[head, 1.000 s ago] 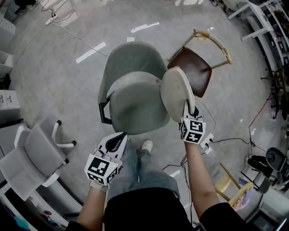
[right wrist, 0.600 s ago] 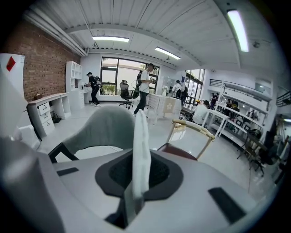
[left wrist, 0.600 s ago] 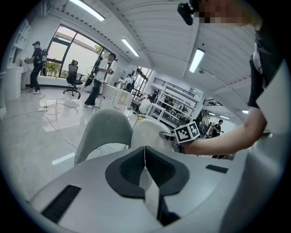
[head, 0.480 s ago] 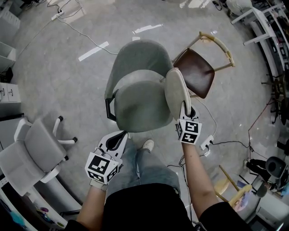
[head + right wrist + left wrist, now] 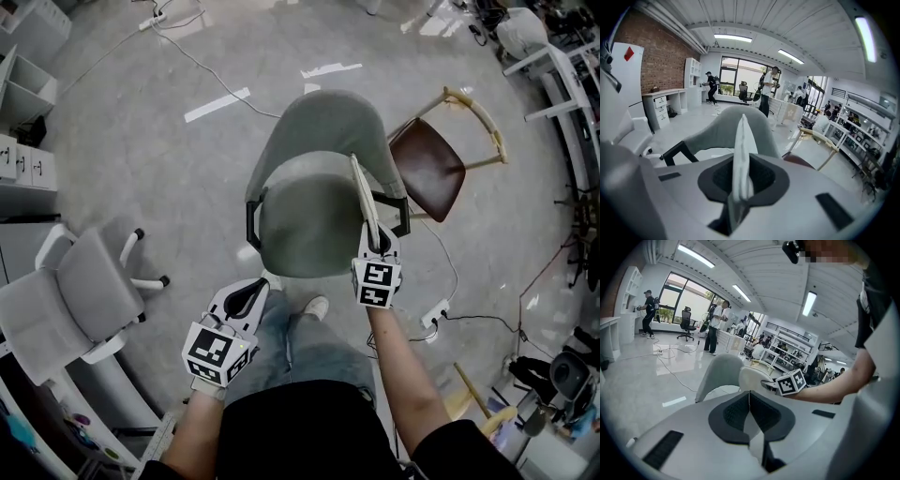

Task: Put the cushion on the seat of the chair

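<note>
A grey-green armchair (image 5: 309, 220) stands in front of me, its backrest (image 5: 328, 122) at the far side. My right gripper (image 5: 375, 251) is shut on the near rim of a pale round cushion (image 5: 364, 199). The cushion stands on edge over the seat's right side, next to the black armrest (image 5: 401, 214). In the right gripper view the cushion (image 5: 742, 145) rises edge-on between the jaws (image 5: 740, 180), with the backrest (image 5: 717, 126) behind. My left gripper (image 5: 246, 298) hangs near the seat's front left, shut and holding nothing. Its own view shows the cushion (image 5: 752, 379) ahead.
A brown wooden chair (image 5: 427, 169) stands behind the armchair on the right. A white office chair (image 5: 66, 300) is at the left. Cables and a power strip (image 5: 433, 314) lie on the floor at the right. The person's shoe (image 5: 314, 307) is just before the seat.
The right gripper has carried the cushion left, from beside the armchair to over its right side, and the cushion has turned from face-on to edge-on. The left gripper stays shut and low.
</note>
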`<state>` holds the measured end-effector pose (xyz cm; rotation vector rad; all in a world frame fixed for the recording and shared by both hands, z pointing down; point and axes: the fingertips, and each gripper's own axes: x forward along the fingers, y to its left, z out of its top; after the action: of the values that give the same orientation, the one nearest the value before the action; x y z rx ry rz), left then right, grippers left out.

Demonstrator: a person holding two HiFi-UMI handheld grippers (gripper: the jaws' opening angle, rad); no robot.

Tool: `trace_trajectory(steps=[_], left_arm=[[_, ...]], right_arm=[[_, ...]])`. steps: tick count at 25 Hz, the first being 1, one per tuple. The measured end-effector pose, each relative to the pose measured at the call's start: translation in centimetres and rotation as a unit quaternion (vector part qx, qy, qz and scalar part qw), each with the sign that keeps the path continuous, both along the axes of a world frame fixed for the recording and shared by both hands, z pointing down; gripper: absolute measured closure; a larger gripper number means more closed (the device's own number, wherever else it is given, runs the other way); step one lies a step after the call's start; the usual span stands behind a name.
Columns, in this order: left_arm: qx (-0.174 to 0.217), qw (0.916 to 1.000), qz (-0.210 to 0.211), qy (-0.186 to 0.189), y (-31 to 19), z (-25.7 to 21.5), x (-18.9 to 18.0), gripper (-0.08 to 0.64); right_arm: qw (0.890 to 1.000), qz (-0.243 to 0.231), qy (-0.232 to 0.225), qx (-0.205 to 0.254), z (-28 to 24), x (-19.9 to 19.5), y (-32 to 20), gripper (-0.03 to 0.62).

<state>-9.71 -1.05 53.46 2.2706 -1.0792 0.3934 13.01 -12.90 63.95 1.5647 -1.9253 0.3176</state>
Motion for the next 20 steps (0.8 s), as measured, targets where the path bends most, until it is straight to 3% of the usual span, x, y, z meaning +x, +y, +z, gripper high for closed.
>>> trace_trajectory(steps=[20], left_arm=[[-0.029,0.9958,-0.086,-0.009,4.4,2.8,-6.5,0.548]], right_arm=[[0.99,-0.119,0.051,-0.063,7.6,-12.1,1.8,0.526]])
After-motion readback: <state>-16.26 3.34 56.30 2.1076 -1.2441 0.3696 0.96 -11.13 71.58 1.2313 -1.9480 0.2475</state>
